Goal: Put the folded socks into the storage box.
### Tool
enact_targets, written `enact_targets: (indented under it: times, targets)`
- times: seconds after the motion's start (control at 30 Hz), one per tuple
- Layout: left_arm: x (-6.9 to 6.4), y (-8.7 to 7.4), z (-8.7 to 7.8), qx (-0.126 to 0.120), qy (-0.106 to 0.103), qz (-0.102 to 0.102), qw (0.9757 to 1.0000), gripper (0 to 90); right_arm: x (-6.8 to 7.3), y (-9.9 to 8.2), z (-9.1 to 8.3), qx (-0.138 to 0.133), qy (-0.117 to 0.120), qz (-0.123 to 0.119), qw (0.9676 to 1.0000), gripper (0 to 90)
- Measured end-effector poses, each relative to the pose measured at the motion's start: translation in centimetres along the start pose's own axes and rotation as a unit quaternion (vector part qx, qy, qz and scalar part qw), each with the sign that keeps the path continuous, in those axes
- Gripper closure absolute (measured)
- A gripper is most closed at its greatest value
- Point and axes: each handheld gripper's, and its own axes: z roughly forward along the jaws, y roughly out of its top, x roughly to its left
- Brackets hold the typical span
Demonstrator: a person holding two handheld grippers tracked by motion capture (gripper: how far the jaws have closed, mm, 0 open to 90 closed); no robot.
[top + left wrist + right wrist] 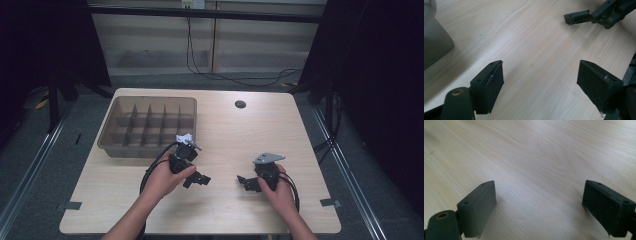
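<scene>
- You are leaving the compartment tray (150, 127) standing at the far left of the table (225, 210); its dividers are showing, but whether any cell is holding something is too dim to make out.
- You are holding the left gripper (197, 178) just in front of the tray's near right corner, jaws pointing toward the table's middle. In the left gripper view they are standing wide apart over bare wood, gripping nothing, with a corner of the tray cut off at the left edge.
- You are holding the right gripper (246, 182) near the left one, jaws facing it across a gap. In the right gripper view they are also spread wide and empty.
- Judgement: you are sitting at a ready stance, no grasp begun. The tray is the nearest thing to work on; the next move calls for turning the left gripper toward its rim.
- A small white piece on top of the left gripper is too small to identify.
</scene>
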Motion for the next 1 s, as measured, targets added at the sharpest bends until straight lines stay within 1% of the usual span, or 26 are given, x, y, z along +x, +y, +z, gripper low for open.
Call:
enact_targets:
  times: [0.17,0.27,0.33,0.47,0.5,0.53,0.77,0.8,0.93,0.97,1.0]
  targets:
    - [0.5,-0.5,-0.1,-0.005,0.000,-0.004,1.0000,21.2,0.0,0.0,0.0,0.000,0.001,0.000,1.0000,11.6]
    - [0.8,-0.9,-0.2,-0.005,0.003,-0.010,0.9999,21.3,0.0,0.0,0.0,0.000,0.000,-0.001,1.0000,11.6]
    - [0.9,-1.0,-0.3,-0.006,0.004,-0.008,0.9999,21.3,0.0,0.0,0.0,0.000,0.001,0.000,1.0000,11.6]
    - [1.3,-1.5,-0.4,-0.008,0.010,-0.013,0.9998,21.3,0.0,0.0,0.0,0.000,0.000,0.000,1.0000,11.6]
    - [1.5,-1.6,-0.4,-0.009,0.007,-0.012,0.9999,21.3,0.0,0.0,0.0,-0.001,0.000,-0.001,1.0000,11.6]
    - [1.6,-1.8,-0.4,-0.009,0.008,-0.016,0.9998,21.4,0.0,0.0,0.0,0.000,0.001,0.000,1.0000,11.6]
    - [2.4,-2.8,-0.4,-0.011,0.012,-0.020,0.9997,21.5,0.0,0.0,0.0,-0.001,0.000,-0.001,1.0000,11.6]
    - [2.5,-2.9,-0.4,-0.010,0.013,-0.017,0.9997,21.5,0.0,0.0,0.0,0.000,0.001,0.000,1.0000,11.6]
    - [2.8,-3.4,-0.4,-0.012,0.013,-0.021,0.9996,21.6,0.0,0.0,0.0,-0.001,0.001,-0.001,1.0000,11.6]
    - [3.0,-3.5,-0.3,-0.015,0.012,-0.023,0.9995,21.6,0.0,0.0,0.0,-0.001,0.001,-0.001,1.0000,11.6]
    - [3.1,-3.7,-0.3,-0.013,0.014,-0.020,0.9996,21.6,0.0,0.0,0.0,-0.001,0.001,-0.001,1.0000,11.6]
